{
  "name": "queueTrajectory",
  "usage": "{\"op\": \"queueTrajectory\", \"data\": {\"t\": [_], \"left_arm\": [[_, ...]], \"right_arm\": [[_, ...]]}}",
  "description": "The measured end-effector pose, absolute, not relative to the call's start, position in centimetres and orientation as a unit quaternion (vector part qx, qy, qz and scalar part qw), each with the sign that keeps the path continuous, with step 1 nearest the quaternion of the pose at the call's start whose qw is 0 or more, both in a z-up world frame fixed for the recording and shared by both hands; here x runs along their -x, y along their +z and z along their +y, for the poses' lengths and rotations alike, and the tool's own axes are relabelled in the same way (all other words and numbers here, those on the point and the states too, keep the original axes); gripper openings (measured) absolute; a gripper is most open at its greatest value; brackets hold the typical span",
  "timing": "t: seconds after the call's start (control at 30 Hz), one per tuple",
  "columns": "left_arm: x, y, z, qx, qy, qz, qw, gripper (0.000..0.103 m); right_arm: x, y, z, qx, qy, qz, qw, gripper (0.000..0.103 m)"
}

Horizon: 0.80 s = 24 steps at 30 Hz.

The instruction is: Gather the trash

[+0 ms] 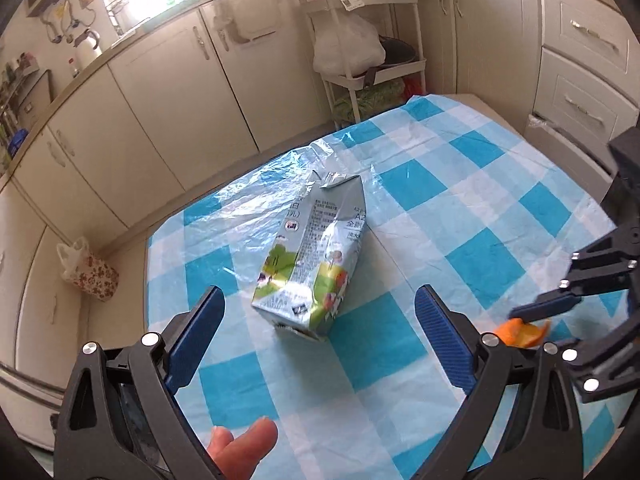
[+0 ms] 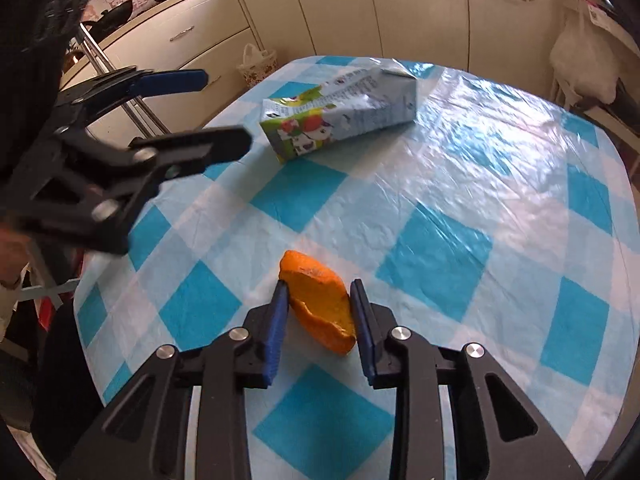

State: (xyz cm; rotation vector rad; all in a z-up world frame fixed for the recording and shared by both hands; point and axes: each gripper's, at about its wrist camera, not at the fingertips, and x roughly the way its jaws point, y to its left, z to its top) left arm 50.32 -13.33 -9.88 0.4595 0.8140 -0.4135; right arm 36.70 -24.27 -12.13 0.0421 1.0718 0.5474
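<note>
The left hand-held gripper (image 1: 318,332) hung over the counter (image 1: 460,216) with its blue-padded jaws spread wide and nothing between them. Lower centre of the left wrist view, they framed the near end of a crumpled grey-and-green milk carton (image 1: 312,256), but the pads stood clear of it on both sides. The carton lay flat on its side in the middle of that frame, on the blue-and-white checked plastic cloth, its torn-open top pointing toward the cream cabinet doors (image 1: 172,92) at the upper left. A bare fingertip or two of the person's hand (image 1: 240,448) peeked in at the bottom edge (just under the gripper's frame).

Over to the right hand-held gripper (image 2: 320,312), where the action was. In the right wrist view, lower centre, its jaws had drawn in around a curled piece of orange peel (image 2: 318,300) resting on the cloth. The right pad looked pressed against the peel's edge, the left pad sat right at its flank; whether the pinch was firm I couldn't tell. From the left wrist view the same peel (image 1: 524,330) showed at the right edge, tucked beneath the other gripper's blue fingertip.

The carton (image 2: 340,112) sat well apart from the peel, in the upper centre of the right wrist view, with the left gripper (image 2: 216,120) blurred at the upper left beside it.

A small flowered bin lined with a white bag (image 1: 90,272) stood on the floor at the left of the left wrist view, against the cabinets.
</note>
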Motion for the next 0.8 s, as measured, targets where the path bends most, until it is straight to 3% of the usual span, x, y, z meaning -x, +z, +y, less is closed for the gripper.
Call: {"op": "queueTrajectory", "data": {"t": [0.3, 0.33, 0.4, 0.47, 0.8], "left_arm": [[-55.7, -13.0, -17.0, -0.274, -0.174, 0.414, 0.851, 0.092], [-55.8, -13.2, -17.2, -0.274, -0.174, 0.414, 0.850, 0.088], [-56.0, -13.6, -17.5, -0.267, -0.177, 0.435, 0.842, 0.068], [-55.7, -13.3, -17.4, -0.248, -0.182, 0.444, 0.842, 0.065], [-44.5, -12.4, -11.2, -0.117, -0.151, 0.495, 0.847, 0.064]], "right_arm": [[-36.1, -12.1, -25.6, -0.045, 0.259, 0.507, 0.821, 0.034], [-36.1, -12.0, -25.4, -0.043, 0.258, 0.507, 0.821, 0.035], [-36.4, -12.0, -25.4, -0.048, 0.257, 0.508, 0.821, 0.035], [-36.3, -12.0, -25.4, -0.053, 0.252, 0.508, 0.822, 0.035], [-33.0, -11.8, -27.1, -0.101, 0.207, 0.509, 0.830, 0.035]]}}
